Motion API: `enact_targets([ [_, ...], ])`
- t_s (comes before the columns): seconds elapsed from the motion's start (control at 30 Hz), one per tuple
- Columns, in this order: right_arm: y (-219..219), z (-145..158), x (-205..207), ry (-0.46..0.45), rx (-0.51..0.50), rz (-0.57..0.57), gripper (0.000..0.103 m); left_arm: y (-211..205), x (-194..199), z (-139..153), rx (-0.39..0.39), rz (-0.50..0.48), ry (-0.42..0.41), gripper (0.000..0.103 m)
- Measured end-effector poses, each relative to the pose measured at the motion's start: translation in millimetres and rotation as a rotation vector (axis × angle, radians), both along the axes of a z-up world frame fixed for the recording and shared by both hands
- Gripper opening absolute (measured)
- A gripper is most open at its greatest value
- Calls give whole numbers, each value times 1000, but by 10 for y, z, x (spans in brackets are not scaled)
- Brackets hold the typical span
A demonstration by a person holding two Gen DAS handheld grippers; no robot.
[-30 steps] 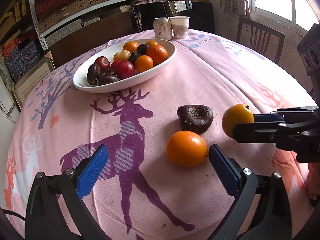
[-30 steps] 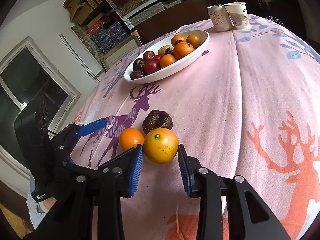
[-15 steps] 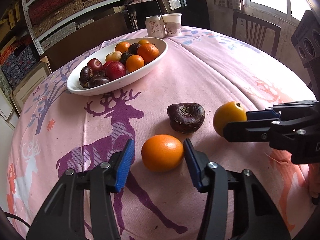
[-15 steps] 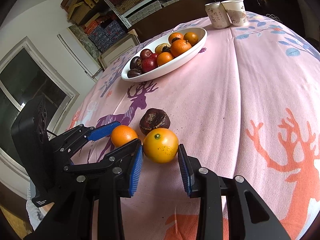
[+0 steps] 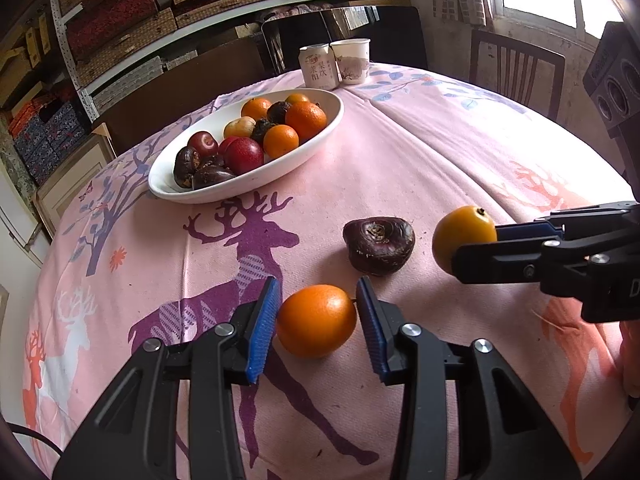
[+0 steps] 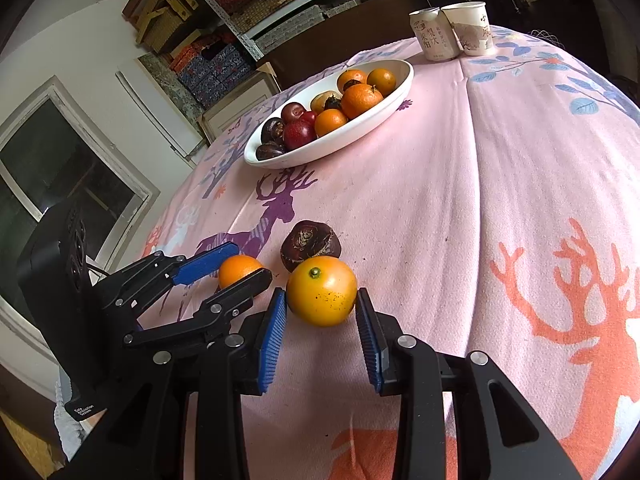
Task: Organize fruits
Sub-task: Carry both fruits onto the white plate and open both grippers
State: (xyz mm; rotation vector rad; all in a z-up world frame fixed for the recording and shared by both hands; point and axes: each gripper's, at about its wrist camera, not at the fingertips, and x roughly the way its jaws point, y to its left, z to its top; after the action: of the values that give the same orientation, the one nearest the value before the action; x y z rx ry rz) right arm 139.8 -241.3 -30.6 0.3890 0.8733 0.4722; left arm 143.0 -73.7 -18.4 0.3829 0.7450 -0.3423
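Observation:
Three loose fruits lie on the pink deer tablecloth: an orange [image 5: 316,321], a dark purple-brown fruit [image 5: 378,245] and a yellow-orange fruit [image 6: 321,290]. My left gripper [image 5: 317,314] has its blue pads against both sides of the orange, which rests on the cloth. My right gripper [image 6: 321,322] has its pads touching both sides of the yellow-orange fruit, also on the cloth. The white oval bowl [image 5: 320,142] of oranges, red and dark fruits stands farther back. The left gripper also shows in the right wrist view [image 6: 224,270].
A drink can [image 5: 318,67] and a paper cup [image 5: 352,60] stand behind the bowl. A wooden chair [image 5: 516,68] is at the table's far right. Shelves with boxes fill the back wall. The dark fruit lies just beyond both grippers.
My left gripper moved forward around the orange and its jaws closed from wide open onto it. The right gripper stayed around the yellow-orange fruit.

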Motion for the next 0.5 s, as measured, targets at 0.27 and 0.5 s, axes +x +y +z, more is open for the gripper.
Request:
enact_targets([
  [0.27, 117, 491, 585, -87, -23, -28, 36, 228, 639, 485, -93, 74, -38, 37],
  [0.5, 294, 562, 1427, -107, -47, -84, 36, 457, 1134, 394, -212, 91, 81, 40],
])
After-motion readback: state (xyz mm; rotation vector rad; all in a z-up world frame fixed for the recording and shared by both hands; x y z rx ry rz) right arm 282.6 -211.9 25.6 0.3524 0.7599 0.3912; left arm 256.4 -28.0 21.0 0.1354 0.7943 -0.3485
